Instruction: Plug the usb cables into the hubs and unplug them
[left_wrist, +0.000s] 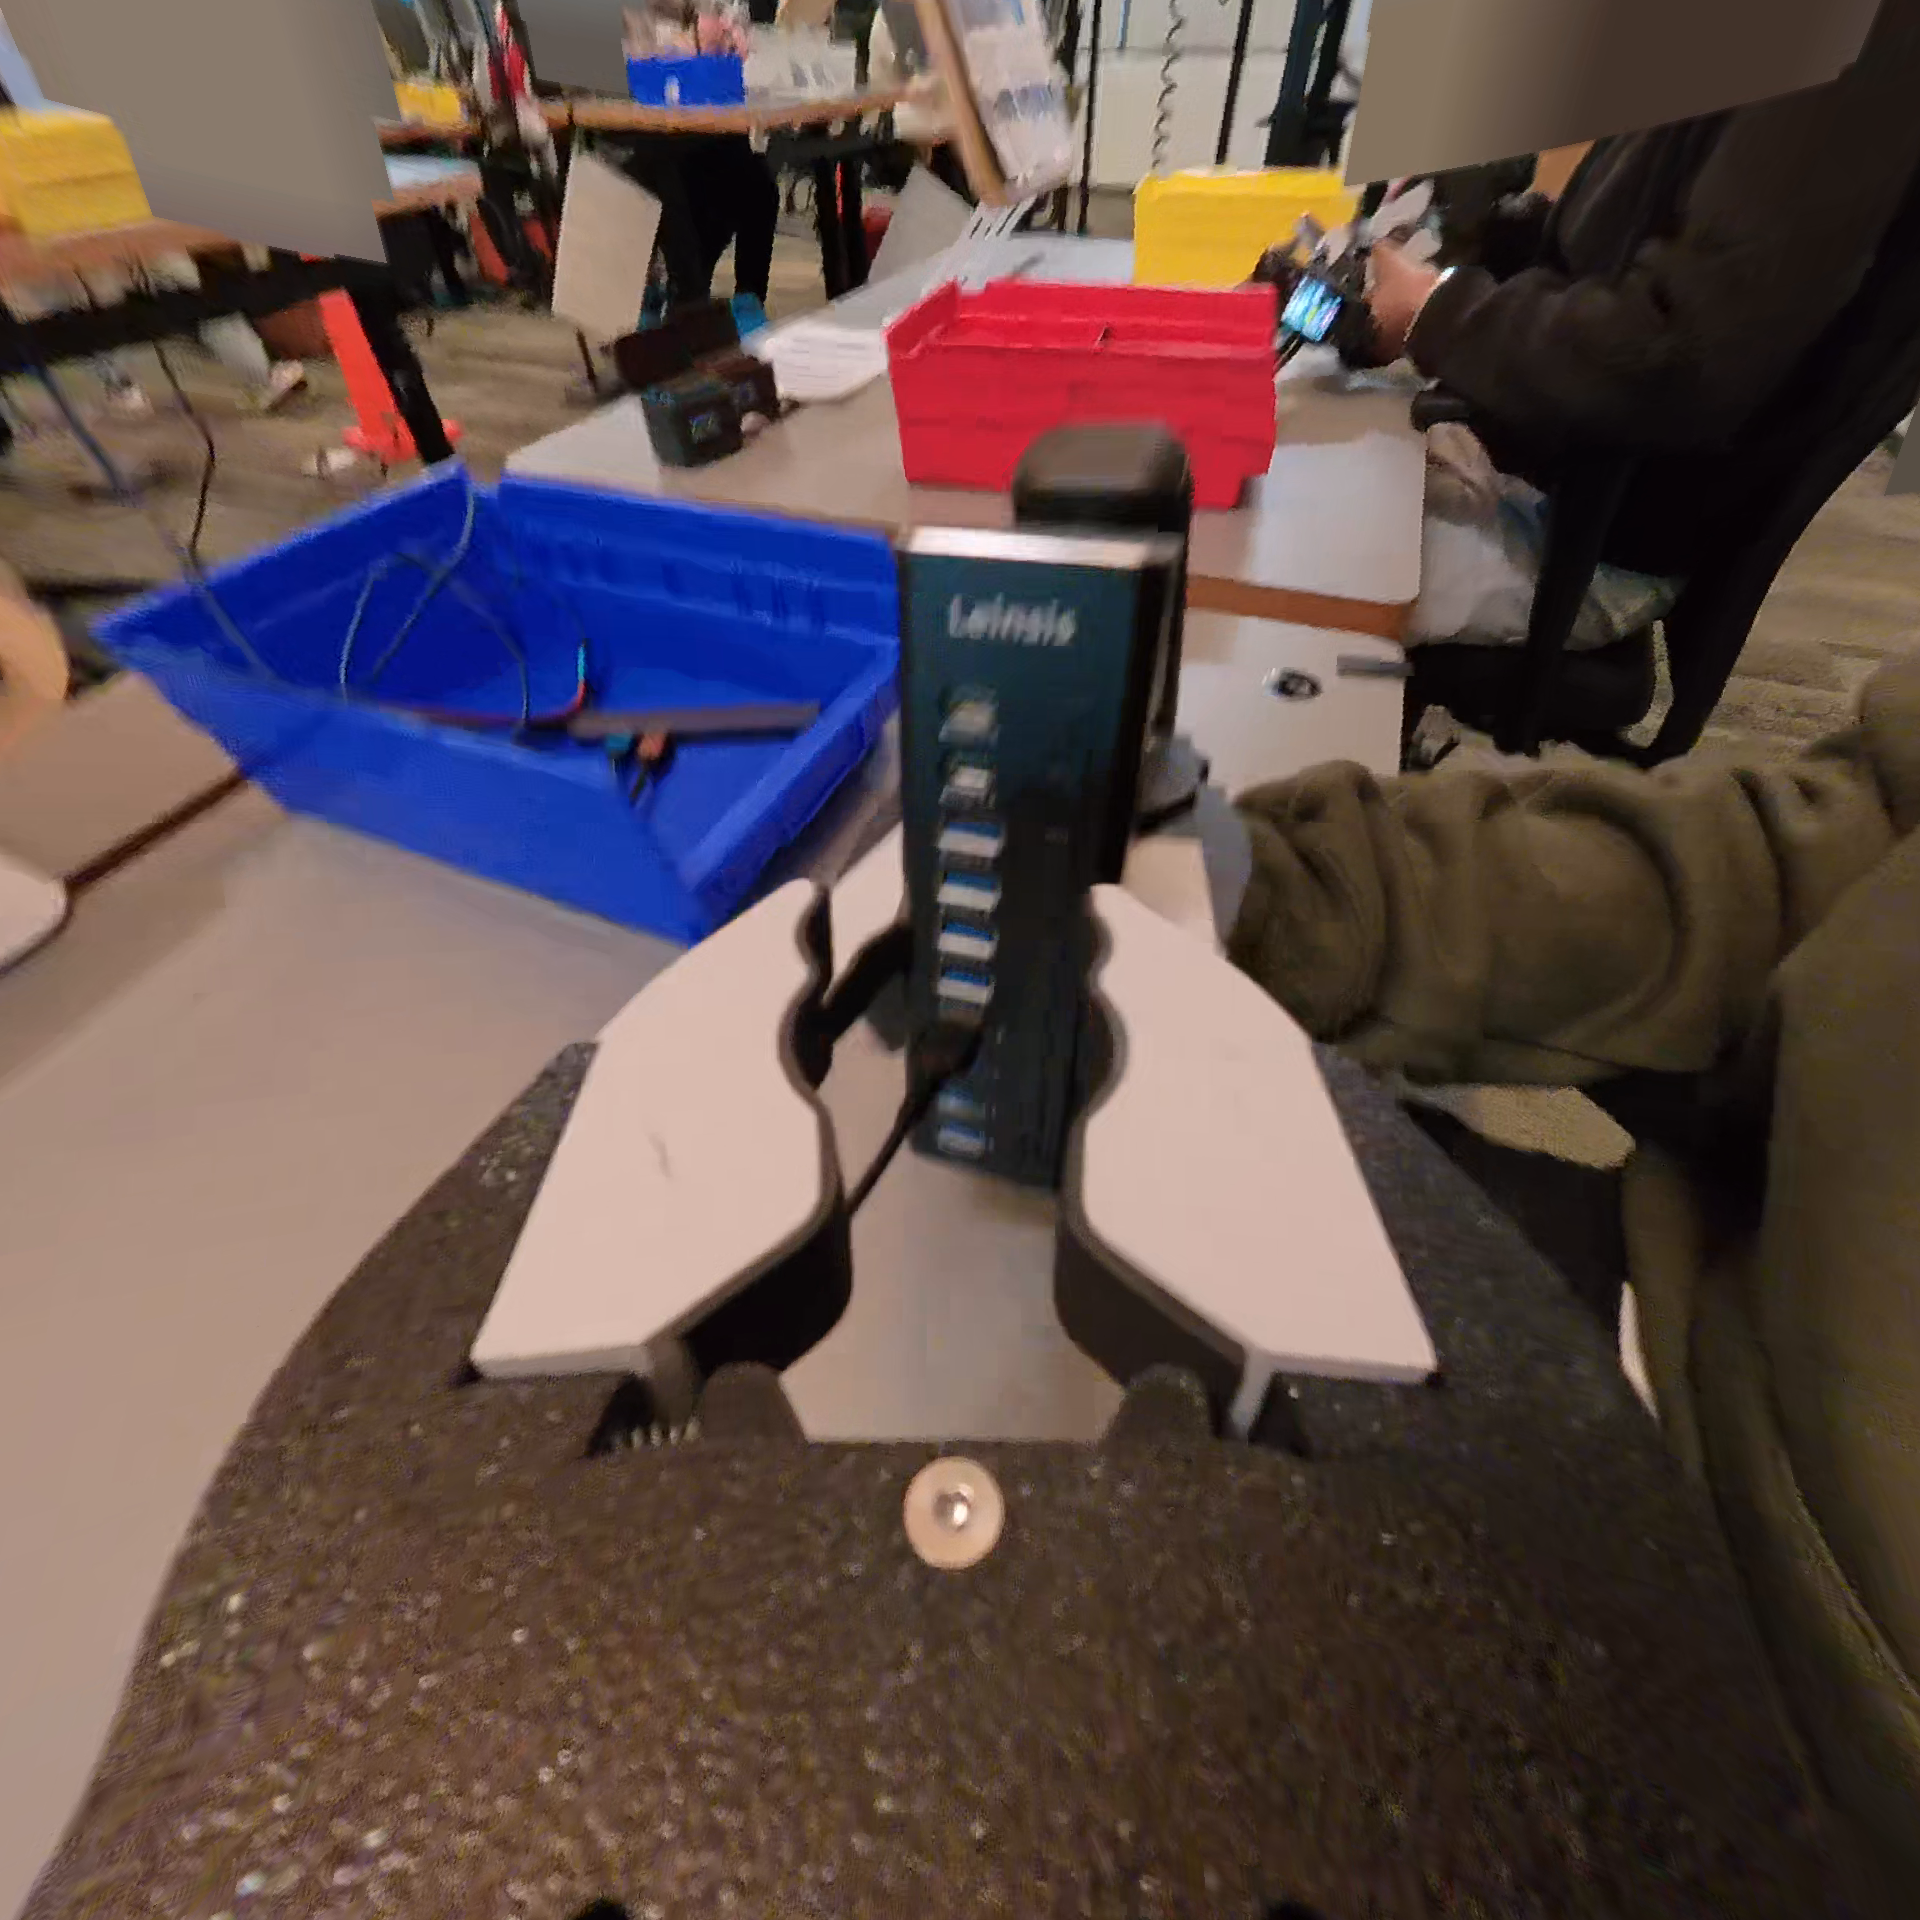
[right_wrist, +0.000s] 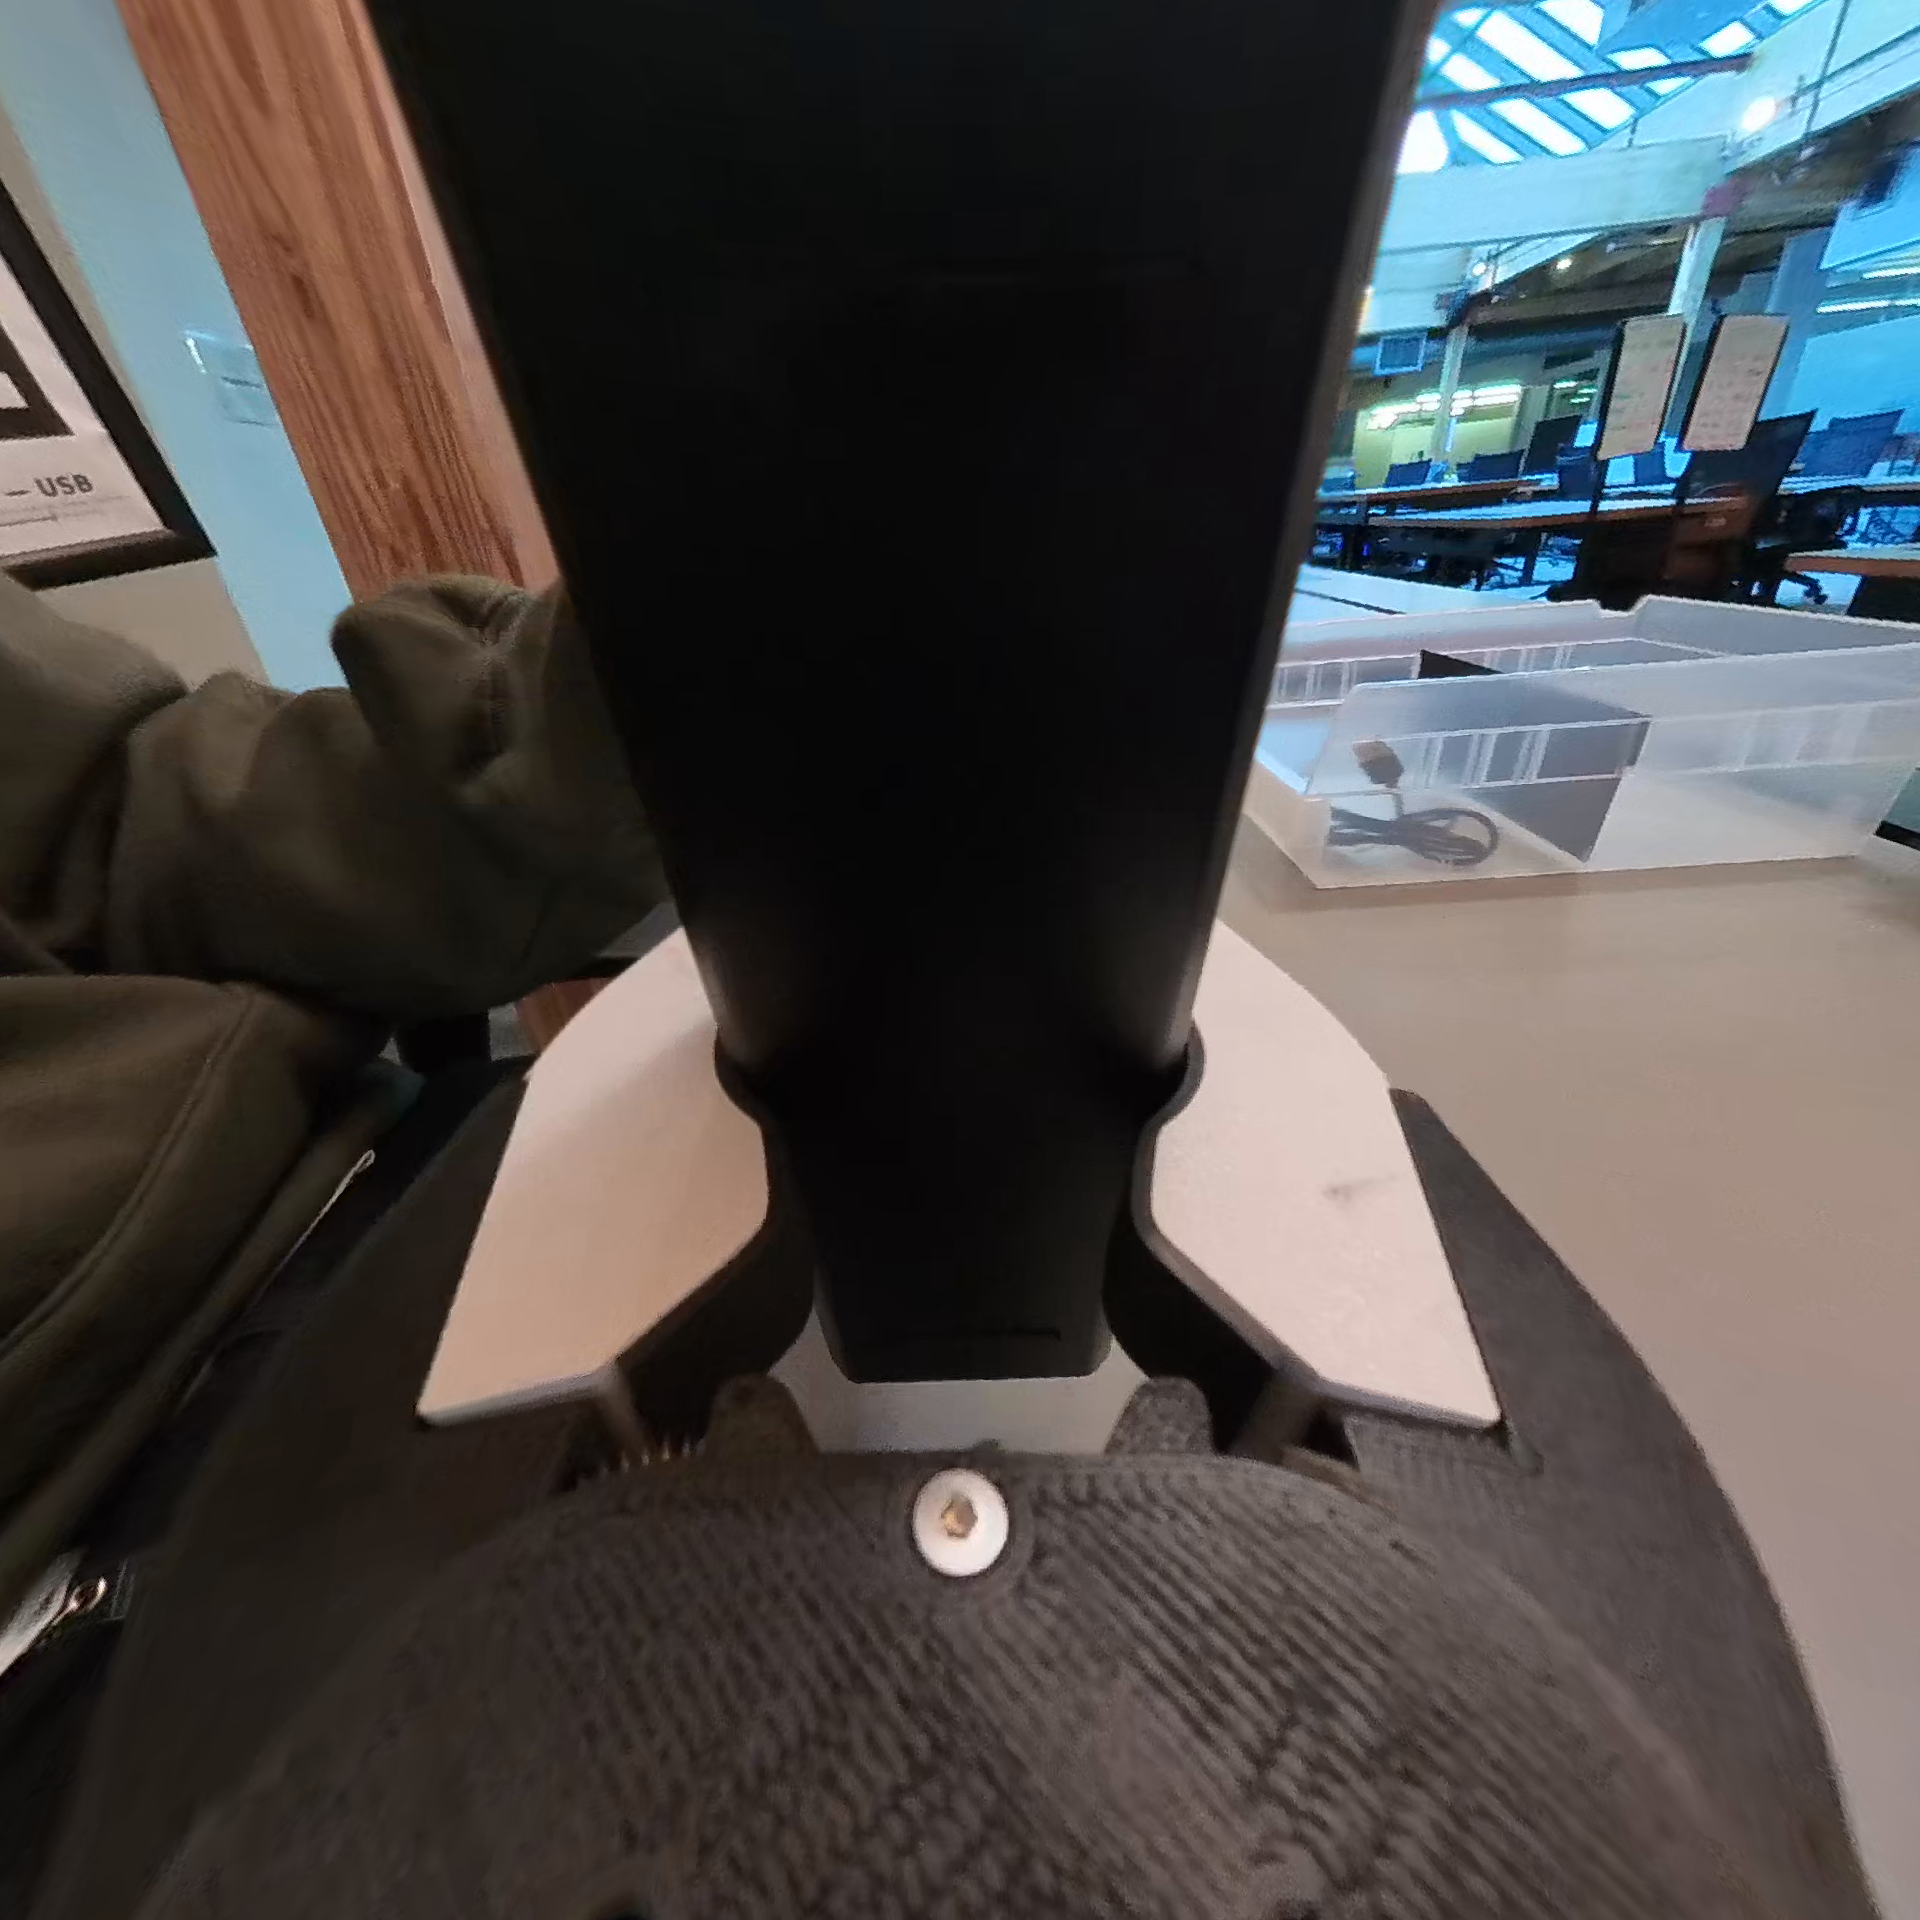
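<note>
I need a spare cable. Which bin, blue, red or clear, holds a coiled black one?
The clear bin: a coiled black cable lies in its front compartment.

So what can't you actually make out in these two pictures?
- Right wrist view: the black hub shows only its back; its ports face away.
- Left wrist view: the plug end of the black cable is blurred, so seating is unclear.
- Clear bin: cut off by the right edge.

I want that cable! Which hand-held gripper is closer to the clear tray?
Probably right. The clear tray sits ahead and rightward of the right hand-held gripper, which grips a black post; the left hand-held gripper straddles the USB hub, tray unseen there.
</note>
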